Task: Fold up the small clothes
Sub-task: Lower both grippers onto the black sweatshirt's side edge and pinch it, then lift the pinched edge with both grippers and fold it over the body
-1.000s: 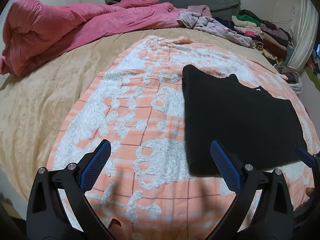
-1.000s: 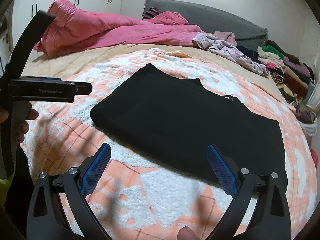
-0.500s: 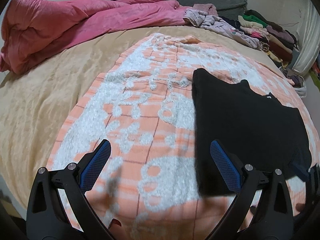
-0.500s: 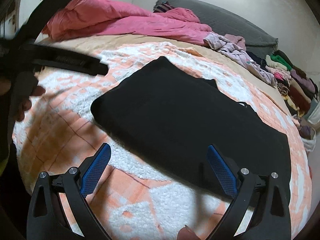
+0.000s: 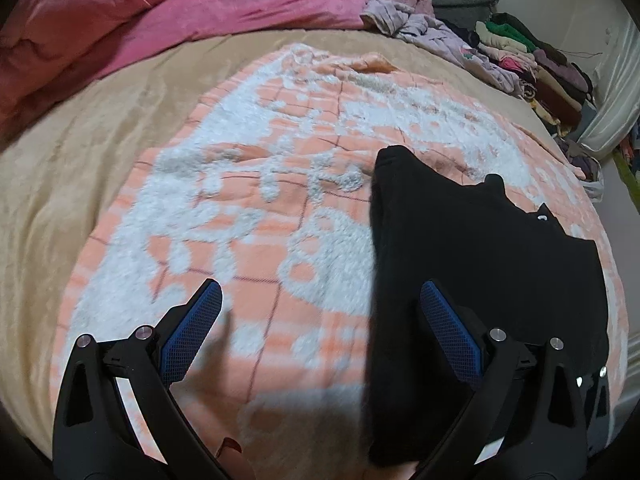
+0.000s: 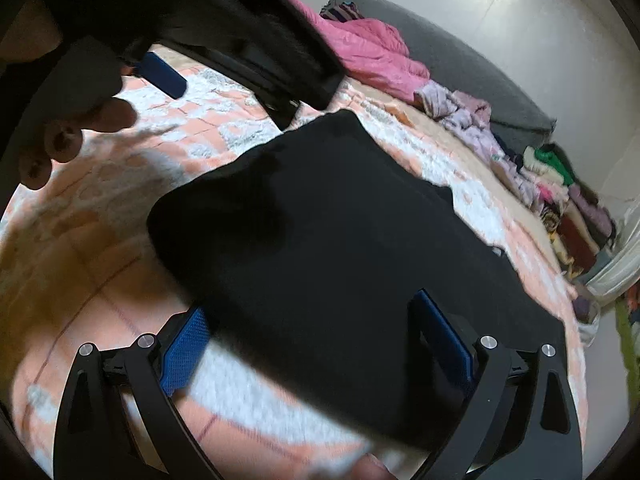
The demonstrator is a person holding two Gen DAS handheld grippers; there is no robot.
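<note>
Nearest in the left wrist view, the left gripper (image 5: 318,320) stands wide open with nothing between its blue textured pads; its right finger hangs over the near left edge of the black garment (image 5: 480,264), though whether it touches the cloth cannot be told. In the right wrist view the right gripper (image 6: 308,336) is likewise spread wide and holds nothing, straddling the garment's near hem, the frame here being blurred.

The black garment (image 6: 340,220) lies flat on the peach-and-white blanket (image 5: 256,216), to the right of its middle, already doubled into a rough rectangle with a small point of fabric sticking out along its far edge. It looks soft, matte and fairly thick, probably a knit or fleece: light, limp, not slippery, and sure to sag wherever it is not supported. The sensible hold is a pinch through all layers at the two near corners, so the stack lifts together and can be laid over toward the far edge.

The blanket is tufted, fluffy white patches on a smooth checked ground, likely to drag on the cloth. Beyond it is the tan bed sheet (image 5: 80,168), then a crumpled pink quilt (image 5: 160,16) at far left, loose lilac clothes (image 5: 432,32), and a stack of folded clothes (image 5: 532,60) at far right.
</note>
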